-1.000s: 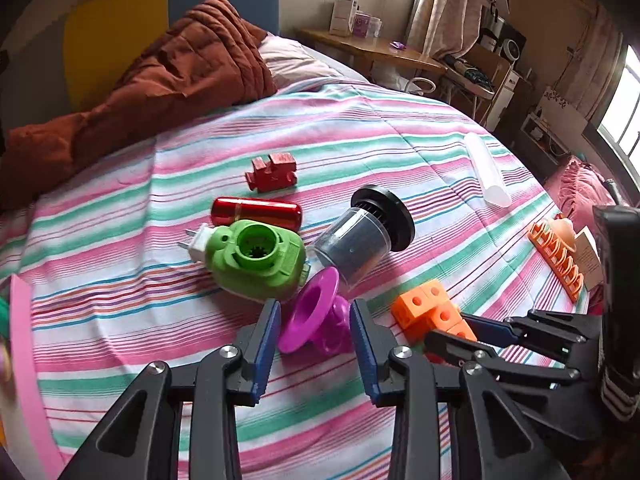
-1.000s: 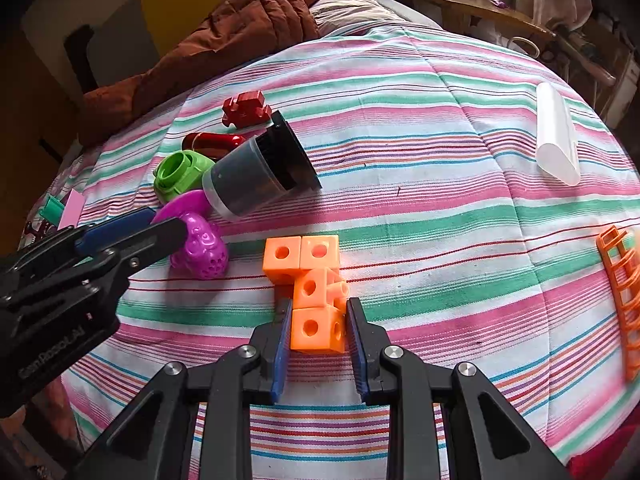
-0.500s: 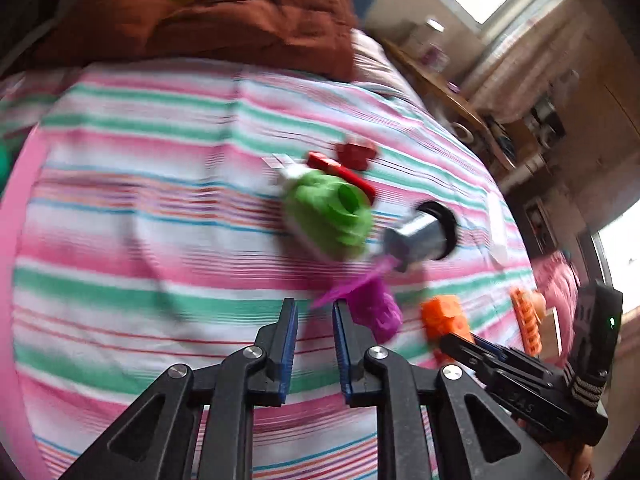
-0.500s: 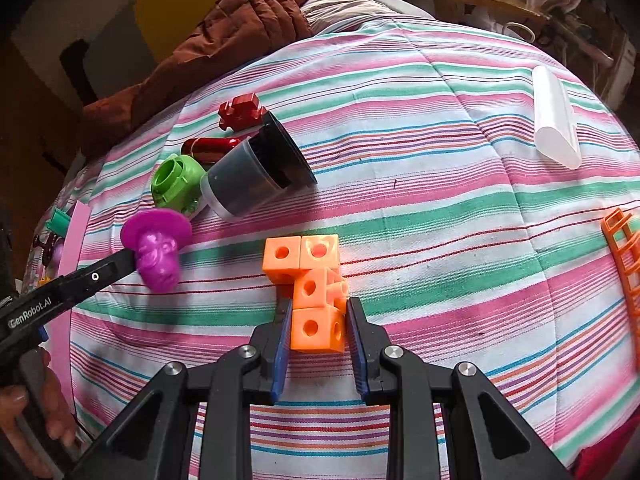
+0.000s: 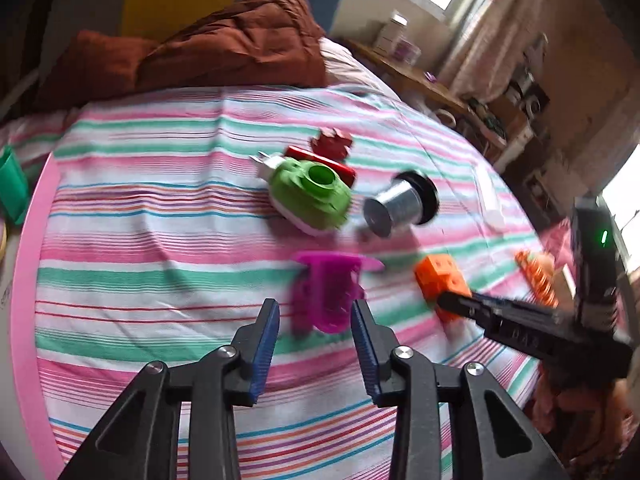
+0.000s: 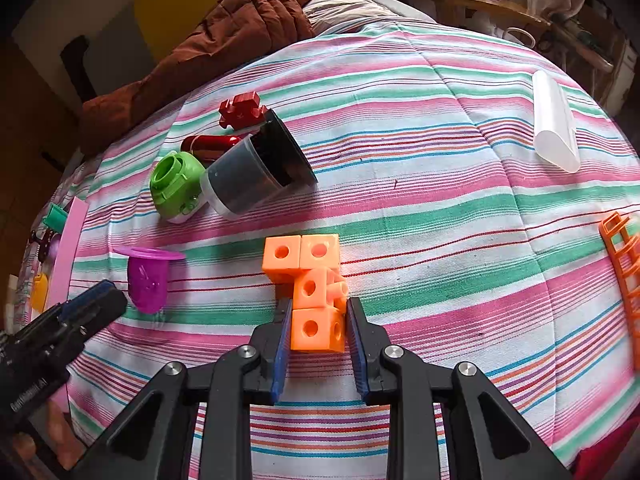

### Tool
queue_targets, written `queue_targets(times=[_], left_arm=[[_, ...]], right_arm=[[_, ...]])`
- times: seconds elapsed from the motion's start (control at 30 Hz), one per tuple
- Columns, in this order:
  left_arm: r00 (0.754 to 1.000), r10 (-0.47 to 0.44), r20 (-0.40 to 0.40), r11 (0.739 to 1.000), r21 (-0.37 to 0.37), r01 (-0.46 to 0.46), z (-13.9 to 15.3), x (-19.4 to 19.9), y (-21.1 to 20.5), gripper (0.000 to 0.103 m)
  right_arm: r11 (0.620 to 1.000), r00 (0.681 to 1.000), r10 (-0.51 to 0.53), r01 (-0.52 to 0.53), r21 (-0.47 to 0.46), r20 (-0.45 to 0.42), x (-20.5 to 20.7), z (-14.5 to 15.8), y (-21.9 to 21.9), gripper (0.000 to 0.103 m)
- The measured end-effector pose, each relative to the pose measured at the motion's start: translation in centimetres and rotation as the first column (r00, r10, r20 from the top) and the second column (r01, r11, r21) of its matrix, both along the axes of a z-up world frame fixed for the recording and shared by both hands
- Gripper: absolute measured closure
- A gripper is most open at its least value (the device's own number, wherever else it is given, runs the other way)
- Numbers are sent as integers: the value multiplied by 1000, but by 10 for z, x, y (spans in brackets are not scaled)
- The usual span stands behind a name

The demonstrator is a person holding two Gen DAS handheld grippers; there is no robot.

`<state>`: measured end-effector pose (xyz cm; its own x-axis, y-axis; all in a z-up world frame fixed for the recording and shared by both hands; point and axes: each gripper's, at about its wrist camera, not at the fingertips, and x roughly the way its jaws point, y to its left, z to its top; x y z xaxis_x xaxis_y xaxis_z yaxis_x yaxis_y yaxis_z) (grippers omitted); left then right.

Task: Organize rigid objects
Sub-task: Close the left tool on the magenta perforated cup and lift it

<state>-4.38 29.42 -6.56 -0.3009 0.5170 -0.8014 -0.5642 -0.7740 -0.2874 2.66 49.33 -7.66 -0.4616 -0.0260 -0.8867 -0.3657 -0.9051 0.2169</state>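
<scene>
A purple flanged toy piece (image 5: 328, 292) stands flange-up on the striped bed (image 5: 160, 240), blurred, just past my left gripper (image 5: 315, 308). That gripper's jaws are opening and the pads do not touch the piece. In the right wrist view the purple piece (image 6: 148, 280) sits free beside the left gripper (image 6: 96, 300). My right gripper (image 6: 318, 308) is shut on the nearest cube of an orange cube cluster (image 6: 312, 276) that rests on the bed. The cluster (image 5: 440, 276) also shows in the left wrist view, with the right gripper's fingers on it.
A green toy (image 6: 176, 184), a grey jar with a black lid (image 6: 256, 172), a red cylinder (image 6: 208, 144) and a red block (image 6: 242, 108) lie grouped behind. A white tube (image 6: 554, 120) and an orange rack (image 6: 624, 264) lie right. A brown quilt (image 5: 224, 44) covers the head end.
The left gripper shut on the purple piece beside the green toy and carried it leftward, away from the group. Its jaws have now parted and the piece is free. The right gripper kept still.
</scene>
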Motion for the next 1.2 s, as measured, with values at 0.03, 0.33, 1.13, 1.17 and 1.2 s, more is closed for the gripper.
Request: queue_targets(times=[0.03,0.33,1.13,1.17,1.2], left_arm=[[1000,-11,-11,1000,-28,11,-3,3,8,66],[1000,12,-27,998,-60,-14,-14,-6,21,74],[995,-14,-100,994,-113,3,4,-4,27,70],[995,-19,-96,994,-113,8,3,-5,27,70],[996,-17,-93,994,-107,7,2,-5,26,71]], right_arm=[[1000,1000,2,-2,1,1,0,0,0,76],[1000,1000,2,-2,-9,2,-2,-1,2,76],[1000,1000,1,-1,2,3,-1,-1,0,76],[1000,1000,3,-3,3,3,-1,-1,-1,76],[1000,1000,4,-4,4,3,-1,-1,-1,76]])
